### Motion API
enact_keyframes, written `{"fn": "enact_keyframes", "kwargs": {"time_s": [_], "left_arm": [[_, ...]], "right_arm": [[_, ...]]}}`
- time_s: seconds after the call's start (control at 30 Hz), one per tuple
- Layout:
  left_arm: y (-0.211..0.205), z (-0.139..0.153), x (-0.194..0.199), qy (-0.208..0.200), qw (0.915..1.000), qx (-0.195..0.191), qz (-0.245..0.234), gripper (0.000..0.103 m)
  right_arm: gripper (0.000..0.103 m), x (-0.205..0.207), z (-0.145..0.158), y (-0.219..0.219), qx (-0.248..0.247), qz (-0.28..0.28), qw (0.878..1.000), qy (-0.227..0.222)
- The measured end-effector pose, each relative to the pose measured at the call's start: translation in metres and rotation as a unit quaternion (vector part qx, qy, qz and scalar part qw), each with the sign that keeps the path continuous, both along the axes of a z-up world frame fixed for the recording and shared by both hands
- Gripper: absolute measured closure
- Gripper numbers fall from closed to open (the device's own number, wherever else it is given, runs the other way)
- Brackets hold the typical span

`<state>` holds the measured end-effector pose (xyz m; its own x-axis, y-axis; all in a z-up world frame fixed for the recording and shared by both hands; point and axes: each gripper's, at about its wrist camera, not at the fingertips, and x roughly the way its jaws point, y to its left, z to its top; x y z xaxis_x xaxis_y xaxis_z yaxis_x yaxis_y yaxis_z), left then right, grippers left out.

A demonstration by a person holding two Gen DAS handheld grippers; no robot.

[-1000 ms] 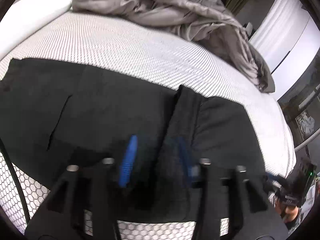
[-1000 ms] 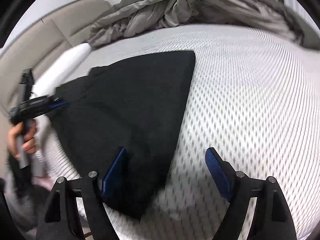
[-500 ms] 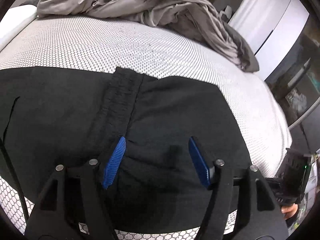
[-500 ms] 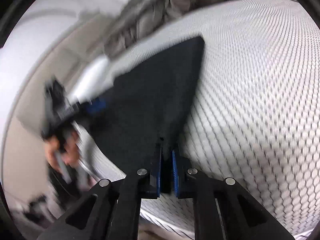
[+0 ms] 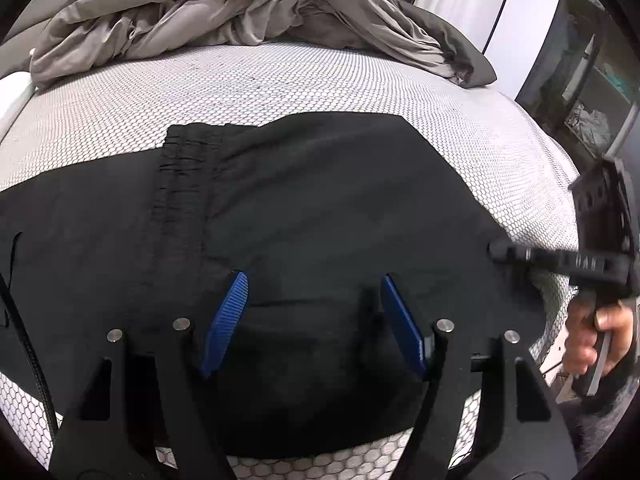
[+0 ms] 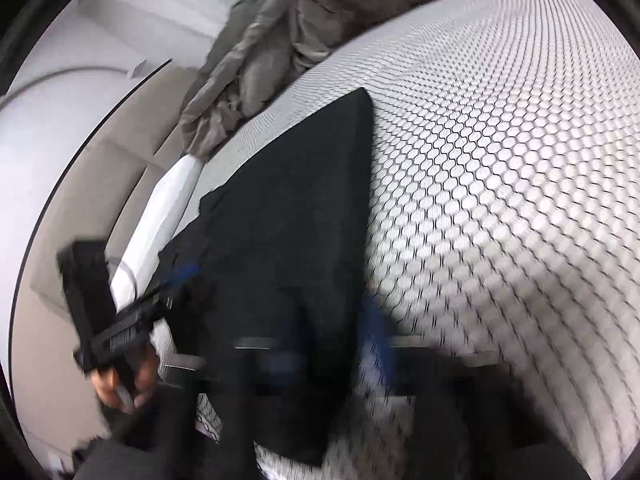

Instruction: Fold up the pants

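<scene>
Black pants (image 5: pixel 320 208) lie flat on the honeycomb-patterned bed, waistband (image 5: pixel 184 184) at the left, one part folded over another. My left gripper (image 5: pixel 314 300) is open just above the near part of the pants, holding nothing. My right gripper (image 5: pixel 496 250) shows at the right of the left wrist view, its tips at the pants' right edge. In the right wrist view the pants (image 6: pixel 304 208) run away from the blurred right gripper (image 6: pixel 332 344), whose blue pads sit on either side of the cloth edge. The left gripper (image 6: pixel 176 280) shows at the far end there.
A crumpled grey duvet (image 5: pixel 240 12) lies at the far side of the bed (image 5: pixel 280 88). A white pillow (image 6: pixel 160 216) and beige headboard (image 6: pixel 80 184) are at the left in the right wrist view. Shelves (image 5: pixel 592 92) stand to the right.
My left gripper let go, opened and swung right along the pants. My right gripper closed at the pants' edge half a second ago; now it is blurred and its pads look apart.
</scene>
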<state>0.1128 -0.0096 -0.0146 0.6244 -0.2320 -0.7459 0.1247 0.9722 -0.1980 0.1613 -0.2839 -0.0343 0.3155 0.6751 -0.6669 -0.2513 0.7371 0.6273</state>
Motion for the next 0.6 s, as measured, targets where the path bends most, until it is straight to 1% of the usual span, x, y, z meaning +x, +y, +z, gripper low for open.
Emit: {"fn": "enact_keyframes", "kwargs": {"time_s": [0.07, 0.1, 0.13, 0.17, 0.2, 0.23, 0.27, 0.33, 0.37, 0.4, 0.43, 0.47, 0.5, 0.53, 0.57, 0.6], "left_arm": [[0.005, -0.002, -0.003, 0.009, 1.0000, 0.001, 0.002, 0.036], [0.008, -0.002, -0.002, 0.012, 0.9999, -0.002, 0.003, 0.036], [0.012, -0.001, -0.004, 0.009, 0.9999, -0.009, 0.003, 0.036], [0.016, 0.001, -0.006, 0.004, 0.9999, -0.014, 0.007, 0.036], [0.022, 0.005, -0.010, -0.004, 0.9998, -0.018, 0.012, 0.036], [0.023, 0.010, -0.014, -0.013, 0.9996, -0.021, 0.012, 0.036], [0.022, 0.013, -0.015, -0.020, 0.9995, -0.023, 0.007, 0.036], [0.014, 0.017, -0.018, -0.029, 0.9993, -0.020, -0.013, 0.036], [0.007, 0.015, -0.018, -0.027, 0.9992, -0.017, -0.023, 0.039], [-0.001, 0.012, -0.017, -0.020, 0.9988, -0.018, -0.041, 0.052], [-0.011, 0.004, -0.014, -0.004, 0.9975, -0.020, -0.068, 0.062], [-0.018, -0.002, -0.013, 0.008, 0.9965, -0.015, -0.082, 0.076], [-0.024, -0.008, -0.012, 0.016, 0.9955, -0.001, -0.093, 0.081], [-0.029, -0.013, -0.013, 0.012, 0.9946, 0.020, -0.101, 0.081], [-0.031, -0.015, -0.015, 0.010, 0.9936, 0.031, -0.109, 0.083], [-0.028, -0.017, -0.016, 0.009, 0.9929, 0.033, -0.114, 0.083]], "right_arm": [[0.095, 0.008, 0.007, 0.004, -0.008, -0.011, 1.000, -0.015], [0.086, 0.008, 0.010, 0.007, -0.035, -0.005, 0.999, -0.024], [0.082, 0.008, 0.010, 0.014, -0.080, 0.007, 0.996, -0.029], [0.081, 0.012, 0.010, 0.011, -0.096, 0.014, 0.995, -0.029], [0.081, 0.011, 0.013, 0.009, -0.102, 0.015, 0.994, -0.031], [0.081, 0.009, 0.023, 0.004, -0.107, 0.007, 0.994, -0.037], [0.081, 0.004, 0.032, 0.002, -0.118, -0.002, 0.991, -0.055], [0.081, -0.013, 0.052, 0.000, -0.146, -0.021, 0.982, -0.116], [0.081, -0.019, 0.059, 0.006, -0.146, -0.016, 0.981, -0.128], [0.080, -0.025, 0.062, 0.017, -0.133, 0.000, 0.982, -0.137], [0.079, -0.029, 0.062, 0.030, -0.129, 0.018, 0.981, -0.143], [0.079, -0.034, 0.059, 0.051, -0.136, 0.049, 0.978, -0.150], [0.078, -0.040, 0.053, 0.072, -0.146, 0.075, 0.973, -0.162], [0.078, -0.043, 0.047, 0.086, -0.153, 0.096, 0.969, -0.166], [0.077, -0.043, 0.037, 0.099, -0.159, 0.117, 0.968, -0.157], [0.077, -0.042, 0.027, 0.108, -0.168, 0.128, 0.968, -0.138]]}}
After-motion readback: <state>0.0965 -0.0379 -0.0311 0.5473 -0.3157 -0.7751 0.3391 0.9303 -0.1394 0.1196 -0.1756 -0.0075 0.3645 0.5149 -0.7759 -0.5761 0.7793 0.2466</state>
